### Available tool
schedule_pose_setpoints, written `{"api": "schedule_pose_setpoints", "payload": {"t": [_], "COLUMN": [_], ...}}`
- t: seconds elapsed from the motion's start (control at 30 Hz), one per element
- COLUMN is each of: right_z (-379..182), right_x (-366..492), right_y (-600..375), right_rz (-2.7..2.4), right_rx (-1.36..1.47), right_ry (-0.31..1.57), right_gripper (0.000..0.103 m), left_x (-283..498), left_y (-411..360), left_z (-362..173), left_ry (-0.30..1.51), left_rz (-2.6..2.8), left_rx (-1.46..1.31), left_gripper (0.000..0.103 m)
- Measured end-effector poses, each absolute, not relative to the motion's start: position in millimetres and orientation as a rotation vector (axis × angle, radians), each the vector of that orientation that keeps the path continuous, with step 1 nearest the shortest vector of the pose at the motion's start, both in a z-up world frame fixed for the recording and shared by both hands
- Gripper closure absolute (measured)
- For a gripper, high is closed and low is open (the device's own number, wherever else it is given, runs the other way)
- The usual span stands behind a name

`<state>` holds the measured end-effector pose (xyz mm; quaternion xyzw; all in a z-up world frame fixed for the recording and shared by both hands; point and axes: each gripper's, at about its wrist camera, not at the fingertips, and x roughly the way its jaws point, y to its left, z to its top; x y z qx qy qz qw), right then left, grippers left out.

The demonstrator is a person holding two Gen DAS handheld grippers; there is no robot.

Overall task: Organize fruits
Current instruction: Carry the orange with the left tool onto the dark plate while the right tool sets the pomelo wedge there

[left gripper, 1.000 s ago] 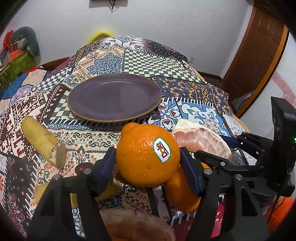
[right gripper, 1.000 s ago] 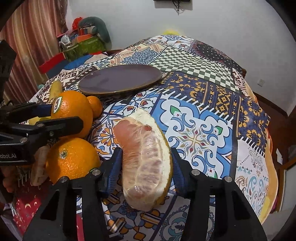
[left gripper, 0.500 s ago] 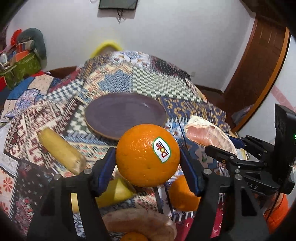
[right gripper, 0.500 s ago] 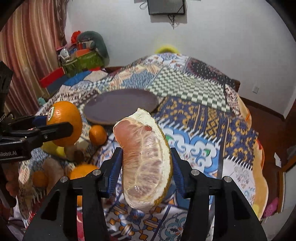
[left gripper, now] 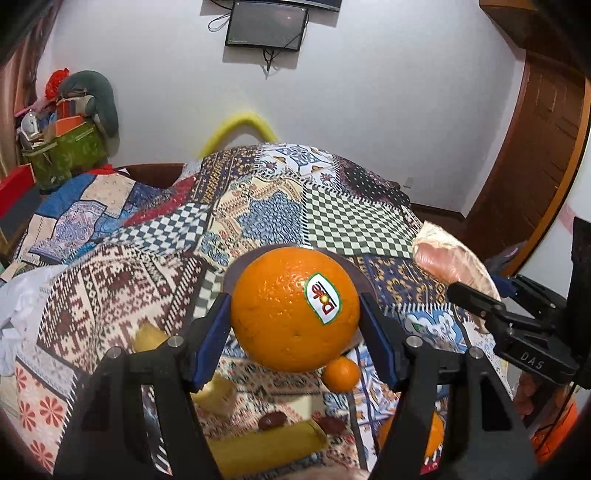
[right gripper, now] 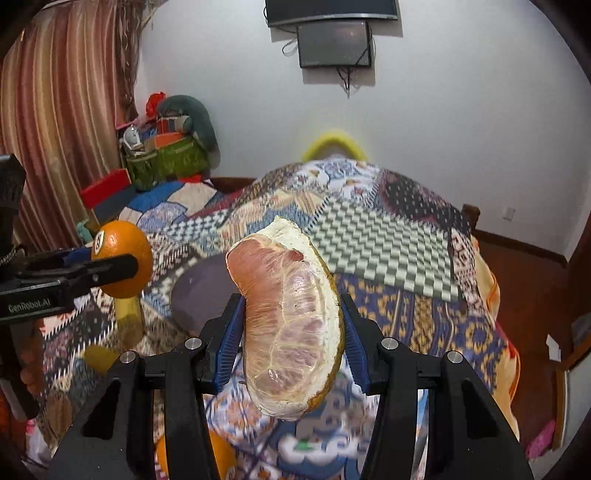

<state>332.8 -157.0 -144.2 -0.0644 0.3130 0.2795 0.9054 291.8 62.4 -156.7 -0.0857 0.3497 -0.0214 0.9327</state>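
Note:
My left gripper [left gripper: 294,332] is shut on a big orange [left gripper: 291,308] with a white sticker, held in the air above the patchwork-covered table. It also shows at the left of the right wrist view, the orange [right gripper: 123,253] between the black fingers. My right gripper [right gripper: 291,343] is shut on a peeled pomelo wedge [right gripper: 291,325], pink flesh facing left, which also appears at the right of the left wrist view as the wedge [left gripper: 450,258]. The dark purple plate [right gripper: 199,291] lies on the cloth below, mostly hidden behind the orange in the left wrist view, where only the plate's rim [left gripper: 364,284] shows.
On the cloth below lie a small orange [left gripper: 341,373], banana pieces [left gripper: 266,448], another orange [right gripper: 221,458] and two dark brown fruits [left gripper: 272,421]. A door [left gripper: 532,155] stands at the right, a green bag of clutter [left gripper: 62,147] at the left, a wall screen [left gripper: 266,27] behind.
Both grippers have risen with their fruit and tilted up, so the plate and table look smaller and lower, and the wall and screen have come into view. Neither grip has altered.

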Motion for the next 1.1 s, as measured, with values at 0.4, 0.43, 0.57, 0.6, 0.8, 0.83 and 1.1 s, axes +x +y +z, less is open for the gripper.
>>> {"api": "schedule_pose_setpoints", "payload": {"t": [0.4,0.43,0.57,0.6,0.8,0.83,1.1], "right_z": [-154,-158,-173,-176,-195,-198,-215], "right_x": [373,378,395,398,409,411,425], "right_y": [-122,-120,-114,-112,-101,-99,-90], "right_rz": [0.562,0.564,0.565,0.567,0.6,0.605,0.616], "right_rx": [-0.179,-0.179,-0.191,-0.196,-0.245,-0.248,-0.285], "right_ry": [0.641,0.654,0.704,0.713,0.776,0.789,0.867], "right_gripper": [0.056,0.056,0.056,0.056,0.056,0.056,0.056], "left_x": [339,343,360,364,388,392,416], "left_y": [71,72,73,73,76,75,71], "left_z": [-175,-178,-193,-197,-218,-221,-242], "left_ry": [0.75,0.759,0.802,0.812,0.878,0.891,0.982], "left_rz": [-0.006,-0.006,-0.003,0.001,-0.015,-0.02,-0.046], "left_rx": [-0.148,-0.151,-0.151,-0.143,-0.155,-0.157,-0.161], "left_gripper": [0.036,0.036,0.036,0.036,0.036,0.036,0.036]}}
